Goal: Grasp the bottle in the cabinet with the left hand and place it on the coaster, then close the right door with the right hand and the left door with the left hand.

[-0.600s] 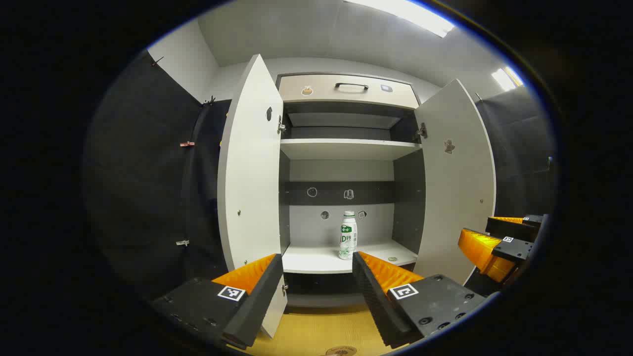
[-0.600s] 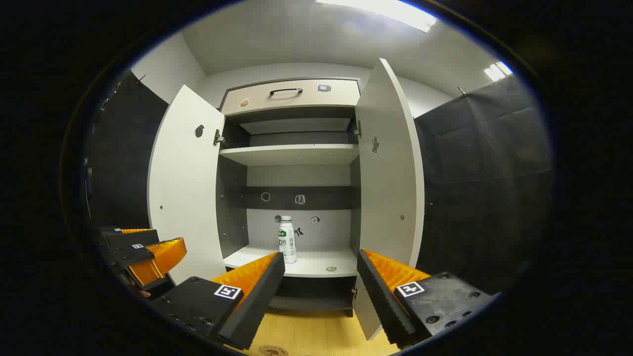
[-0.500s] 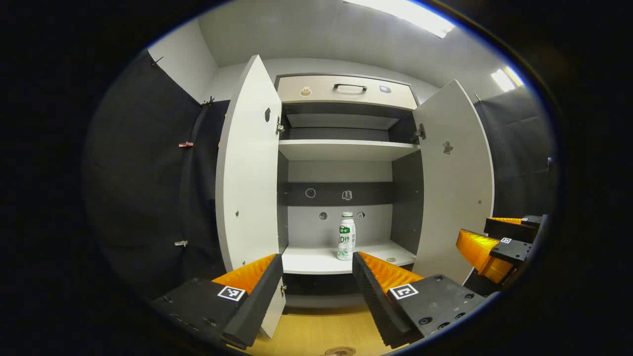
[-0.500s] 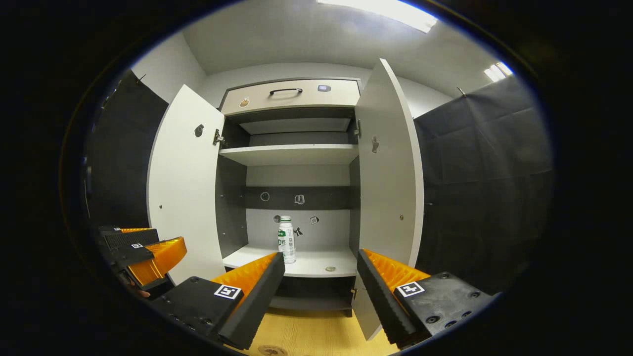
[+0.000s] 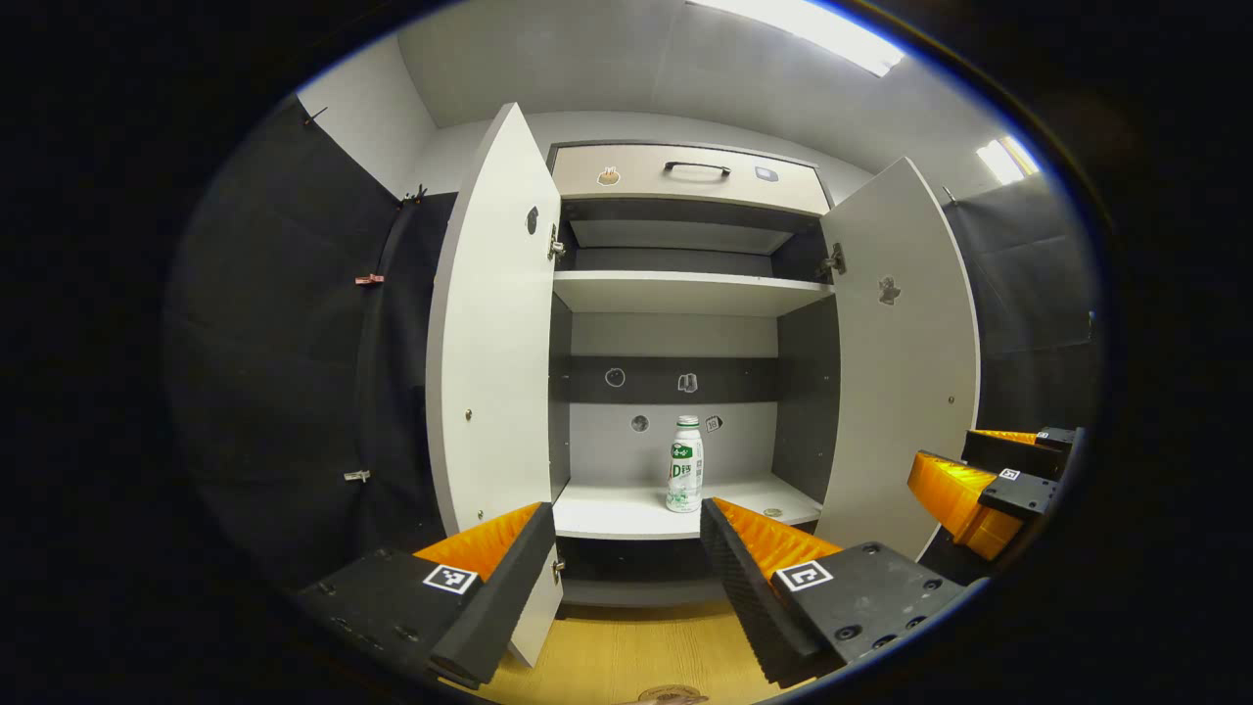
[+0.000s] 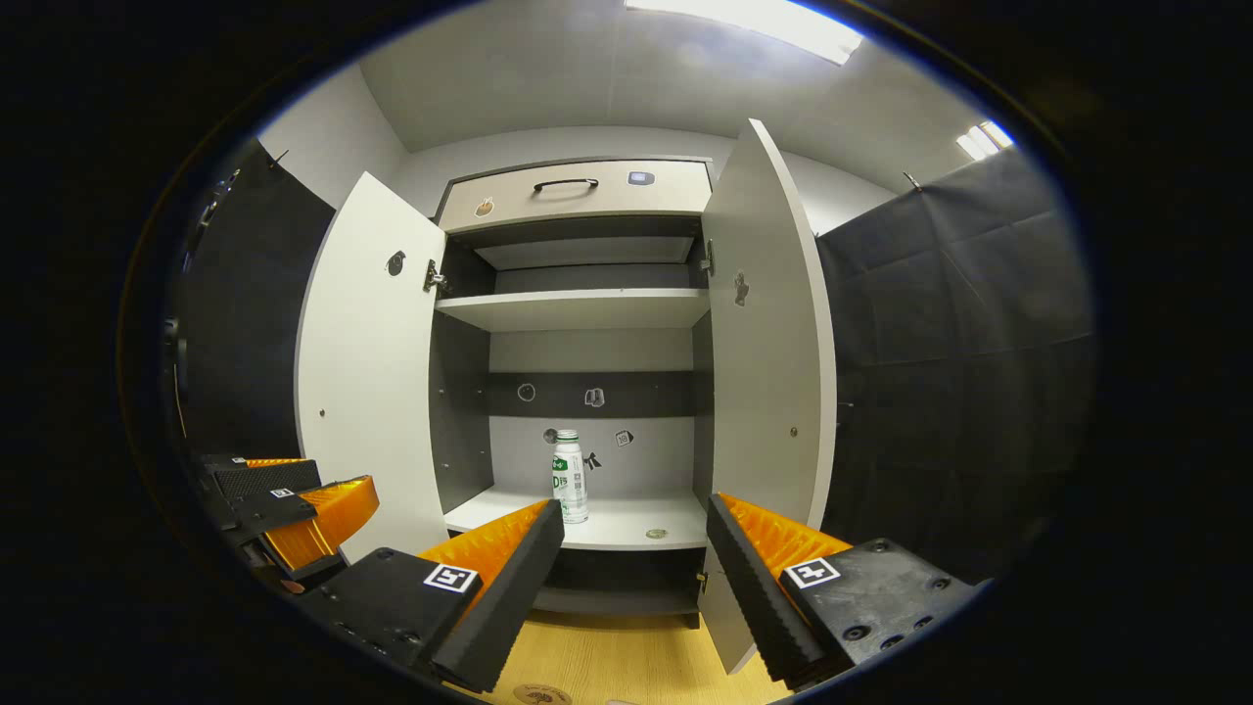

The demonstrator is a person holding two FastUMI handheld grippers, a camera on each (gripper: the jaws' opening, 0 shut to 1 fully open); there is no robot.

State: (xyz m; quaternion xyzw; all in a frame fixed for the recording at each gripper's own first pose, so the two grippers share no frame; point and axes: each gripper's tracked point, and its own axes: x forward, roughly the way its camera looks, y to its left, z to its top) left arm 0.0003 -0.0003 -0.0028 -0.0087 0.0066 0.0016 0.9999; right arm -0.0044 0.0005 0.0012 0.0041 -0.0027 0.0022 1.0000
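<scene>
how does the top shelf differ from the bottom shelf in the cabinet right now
The bottom shelf carries the bottle, standing upright, and a small flat disc to its right; the top shelf looks bare. The bay above the bottom shelf is tall, with small stickers on its back wall; the bay above the top shelf is low and plain. Both are white boards spanning the cabinet between the open doors.

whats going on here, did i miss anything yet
Not much yet. A person holds two grippers in front of an open cabinet. The left gripper and the right gripper are both open and hold nothing. The bottle stands upright on the lower shelf, untouched, and both doors are wide open.
</scene>
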